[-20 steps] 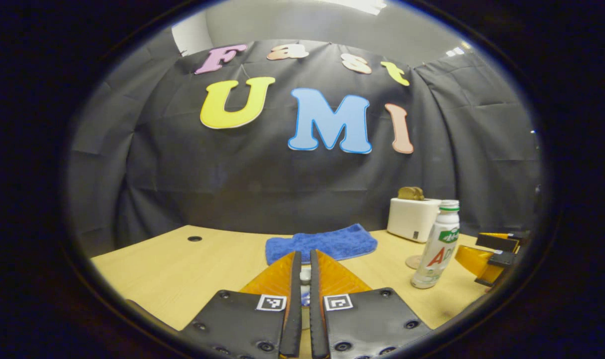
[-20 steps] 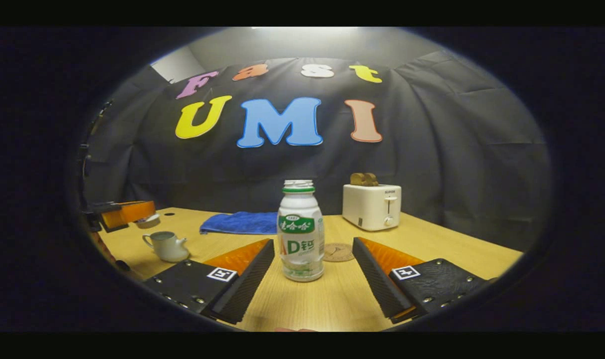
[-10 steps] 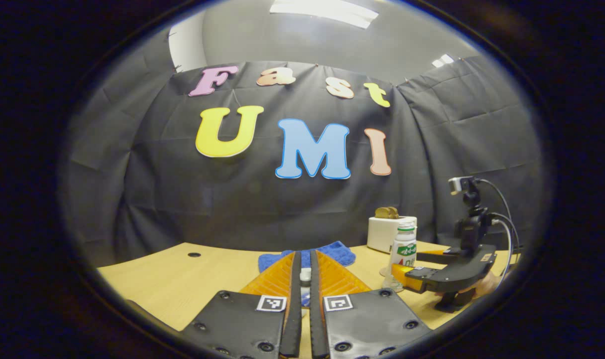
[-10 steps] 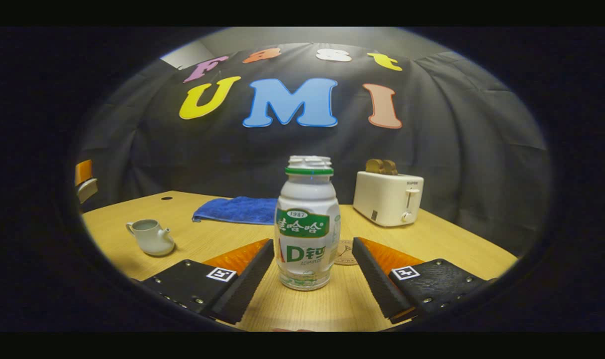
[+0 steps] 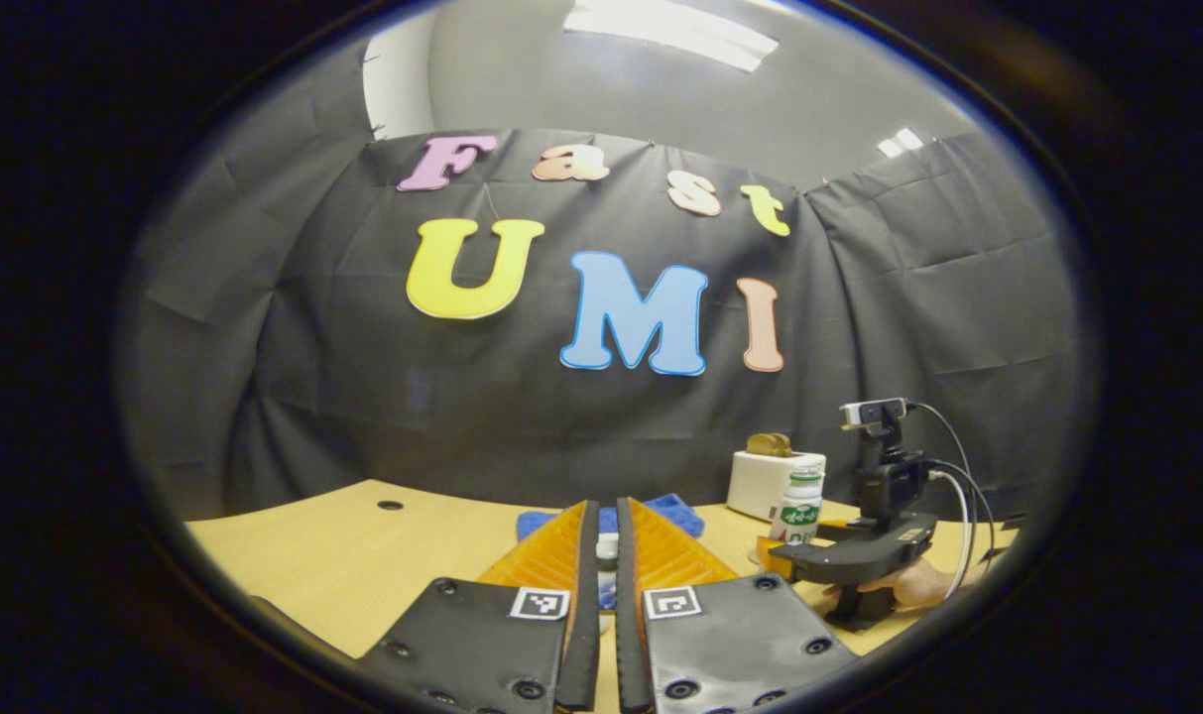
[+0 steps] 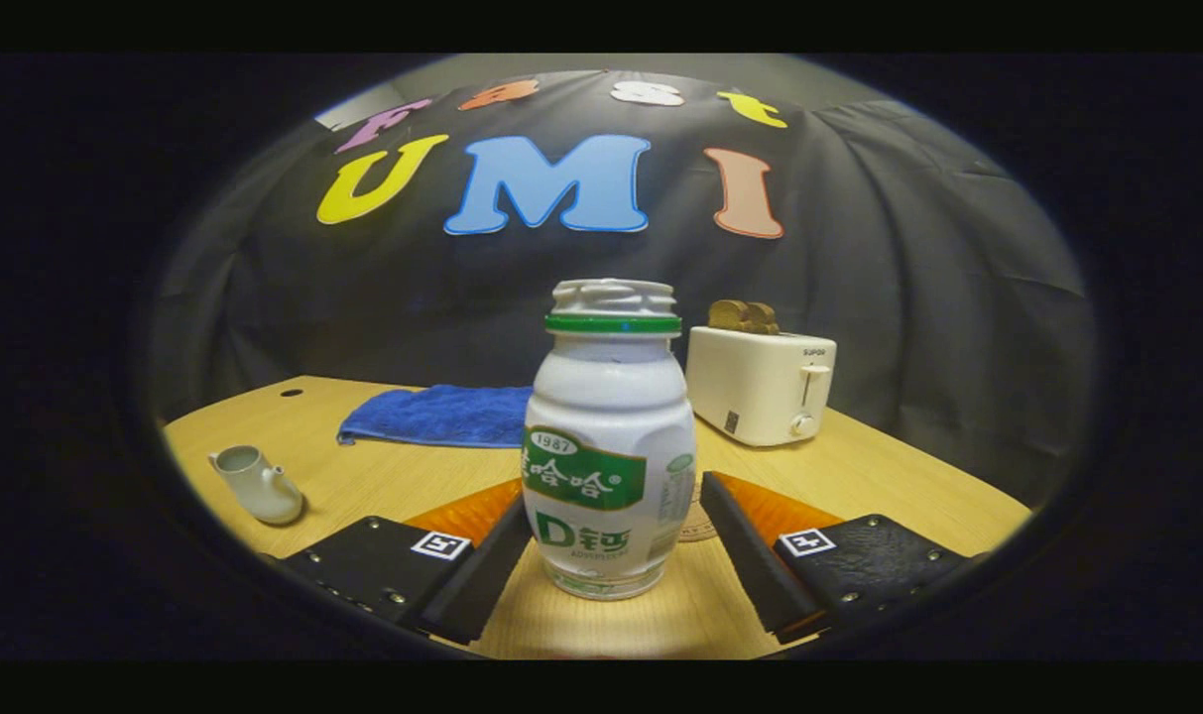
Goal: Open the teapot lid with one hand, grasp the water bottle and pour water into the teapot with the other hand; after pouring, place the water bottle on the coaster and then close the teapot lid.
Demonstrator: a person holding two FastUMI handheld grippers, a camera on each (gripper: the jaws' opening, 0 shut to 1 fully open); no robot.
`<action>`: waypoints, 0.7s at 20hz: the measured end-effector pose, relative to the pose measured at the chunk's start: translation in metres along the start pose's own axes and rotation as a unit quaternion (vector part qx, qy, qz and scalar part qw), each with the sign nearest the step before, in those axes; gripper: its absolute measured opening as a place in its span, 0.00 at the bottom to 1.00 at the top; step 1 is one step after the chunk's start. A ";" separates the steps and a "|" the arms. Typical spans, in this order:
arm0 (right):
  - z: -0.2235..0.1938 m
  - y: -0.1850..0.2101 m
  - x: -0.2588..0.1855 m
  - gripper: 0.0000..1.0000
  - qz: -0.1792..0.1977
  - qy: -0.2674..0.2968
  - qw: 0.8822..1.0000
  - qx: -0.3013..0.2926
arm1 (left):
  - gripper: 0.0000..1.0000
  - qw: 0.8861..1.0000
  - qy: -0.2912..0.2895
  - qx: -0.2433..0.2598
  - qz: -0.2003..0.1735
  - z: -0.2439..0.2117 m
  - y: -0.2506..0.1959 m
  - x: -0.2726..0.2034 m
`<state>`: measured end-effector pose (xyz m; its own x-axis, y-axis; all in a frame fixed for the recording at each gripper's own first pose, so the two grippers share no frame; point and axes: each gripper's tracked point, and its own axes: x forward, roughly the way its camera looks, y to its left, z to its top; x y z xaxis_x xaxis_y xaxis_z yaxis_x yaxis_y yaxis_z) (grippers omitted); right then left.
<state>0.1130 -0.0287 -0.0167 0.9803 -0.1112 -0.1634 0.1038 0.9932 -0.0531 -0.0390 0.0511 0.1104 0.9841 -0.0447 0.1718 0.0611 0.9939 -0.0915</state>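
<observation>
white water bottle (image 6: 609, 446) upright on table, lidless teapot (image 6: 254, 483) far left

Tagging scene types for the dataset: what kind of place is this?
Likely a staged recording booth, not a home: black cloth wall behind a wooden table set with toaster, blue towel and teapot.

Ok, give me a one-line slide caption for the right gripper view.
Open right gripper straddling the upright water bottle, lidless teapot off to the side.
</observation>
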 end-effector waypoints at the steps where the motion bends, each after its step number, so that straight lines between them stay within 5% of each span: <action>1: 0.001 -0.001 0.003 0.97 -0.007 -0.001 1.000 -0.002 | 0.13 1.000 -0.002 -0.001 0.000 0.002 0.000 -0.001; 2: 0.000 0.000 0.005 0.95 -0.004 -0.003 1.000 -0.005 | 0.17 1.000 -0.001 -0.002 -0.002 0.002 -0.003 -0.005; 4: 0.006 0.003 -0.001 0.76 0.002 -0.007 1.000 -0.014 | 0.17 1.000 0.002 -0.004 -0.012 0.001 -0.008 -0.013; 14: 0.021 0.051 -0.014 0.74 0.058 -0.016 0.988 -0.141 | 0.17 0.999 0.029 0.003 -0.033 -0.044 -0.007 -0.092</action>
<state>0.1083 0.0237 0.0038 0.9880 0.0077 -0.1540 -0.0554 0.9497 -0.3081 -0.1228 0.0434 0.0518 0.9862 -0.1149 0.1193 0.1244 0.9894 -0.0752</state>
